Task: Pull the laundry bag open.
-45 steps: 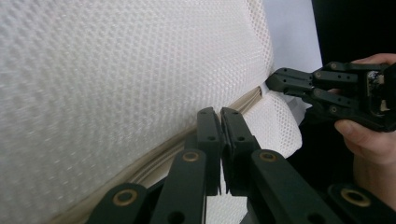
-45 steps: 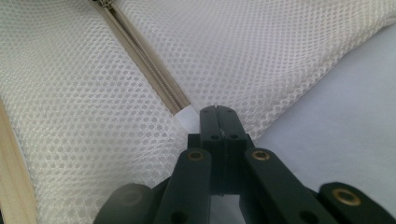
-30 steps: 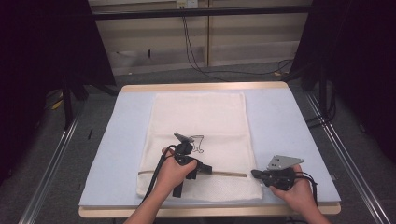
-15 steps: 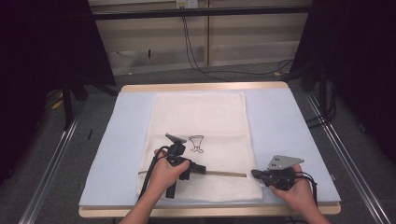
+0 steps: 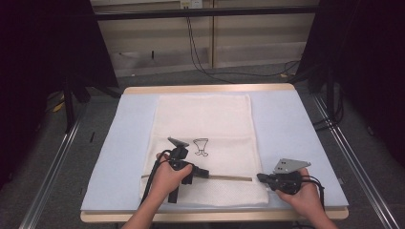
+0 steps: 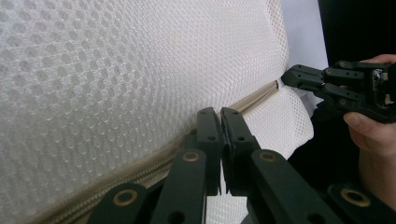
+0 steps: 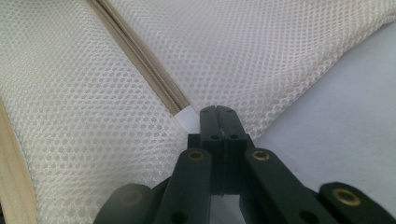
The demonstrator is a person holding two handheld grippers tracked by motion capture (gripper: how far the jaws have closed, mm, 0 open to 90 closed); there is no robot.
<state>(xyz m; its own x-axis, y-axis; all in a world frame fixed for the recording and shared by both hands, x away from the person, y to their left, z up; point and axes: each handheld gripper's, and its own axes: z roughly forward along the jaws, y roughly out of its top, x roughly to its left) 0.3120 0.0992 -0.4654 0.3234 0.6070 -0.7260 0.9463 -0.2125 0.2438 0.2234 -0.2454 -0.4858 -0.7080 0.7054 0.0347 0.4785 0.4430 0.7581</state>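
A white mesh bag (image 5: pixel 210 119) lies flat on the pale blue mat (image 5: pixel 282 124); a small black drawing (image 5: pixel 201 146) is printed on it. A beige zipper (image 5: pixel 231 178) runs across its near end. My left gripper (image 5: pixel 206 172) is shut on the zipper line (image 6: pixel 140 172); whatever the jaws pinch is hidden between them. At the bag's right edge my right gripper (image 5: pixel 260 177) is shut on the mesh beside the zipper's white end tab (image 7: pixel 187 117). The left gripper view shows the right gripper (image 6: pixel 287 77) at the zipper's far end.
A wooden table edge (image 5: pixel 210 88) frames the mat. Metal rails (image 5: pixel 348 148) run along both sides of the table, and cables (image 5: pixel 200 52) hang at the back wall. Bare mat lies left and right of the bag.
My left gripper has slid a little to the left along the zipper since a second ago. The right gripper has held still at the bag's edge.
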